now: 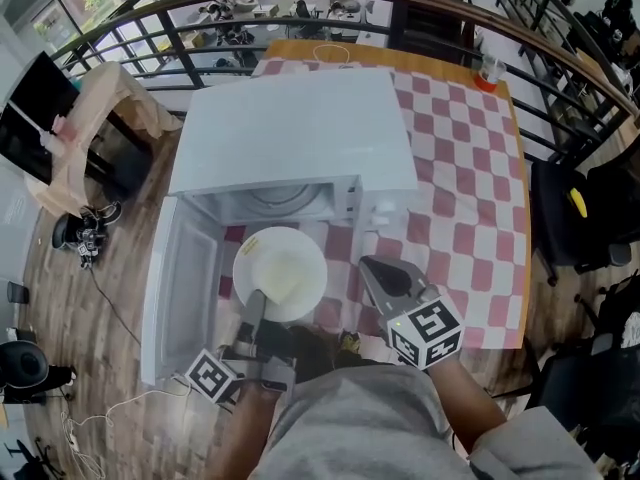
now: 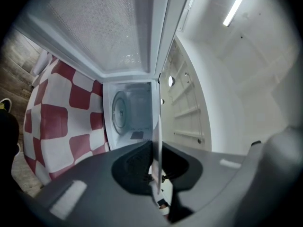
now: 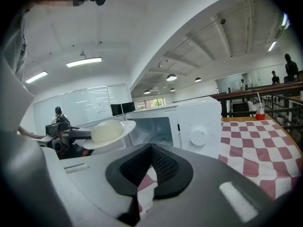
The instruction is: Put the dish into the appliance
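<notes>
Loading step: left gripper [image 1: 256,306] clamped on plate [image 1: 283,268] rim before open microwave [image 1: 300,133]; right gripper [image 1: 383,271] closed, empty. Next move should carry plate level onto turntable [image 1: 283,200]

The dish [image 1: 280,273] sticks out just ahead of the left claw [image 1: 257,306], with its near edge between the jaws. Past the dish, straight in front of this claw, is the microwave [image 1: 295,133], which sits on the table [image 1: 470,188]. Its door [image 1: 185,278] hangs open on the claw's left. The right claw [image 1: 370,265] is near, on the left claw's right, over the table. A cup [image 1: 488,71] stands far ahead of the right claw, at the table's back corner.
</notes>
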